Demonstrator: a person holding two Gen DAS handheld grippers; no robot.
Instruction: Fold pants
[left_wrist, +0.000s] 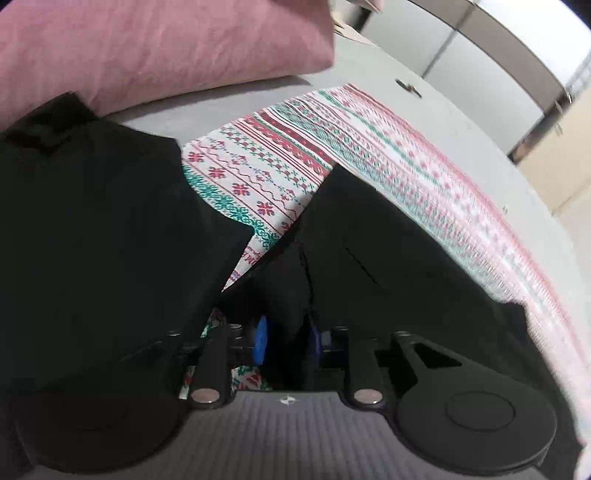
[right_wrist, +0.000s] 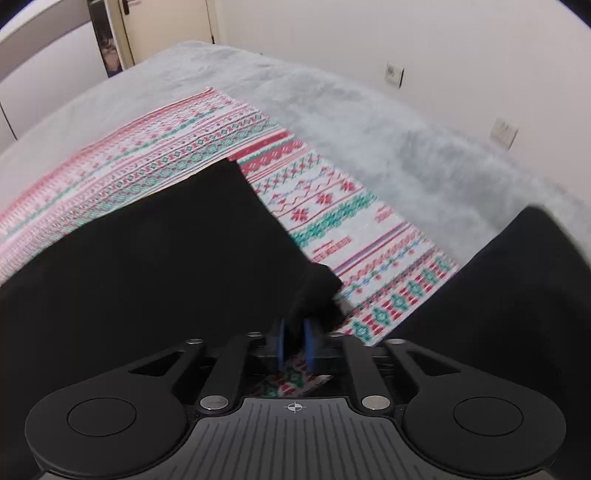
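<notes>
Lying on patterned cloth (right_wrist: 332, 206) over bed (right_wrist: 388, 140): black pants (right_wrist: 166, 240). L gripper (left_wrist: 286, 341) pads apart, pants fabric between, no clamp. R gripper (right_wrist: 295, 343) slightly apart, fabric between, grip unclear.

The pants (right_wrist: 155, 266) lie on a patterned cloth (right_wrist: 332, 221), which is spread over the bed (right_wrist: 406, 147). A pillow (left_wrist: 147, 48) rests on the bed at one edge, behind the pants in the left wrist view. In the right wrist view a wall (right_wrist: 369, 37) and a door (right_wrist: 166, 26) stand beyond the bed's far edge
</notes>
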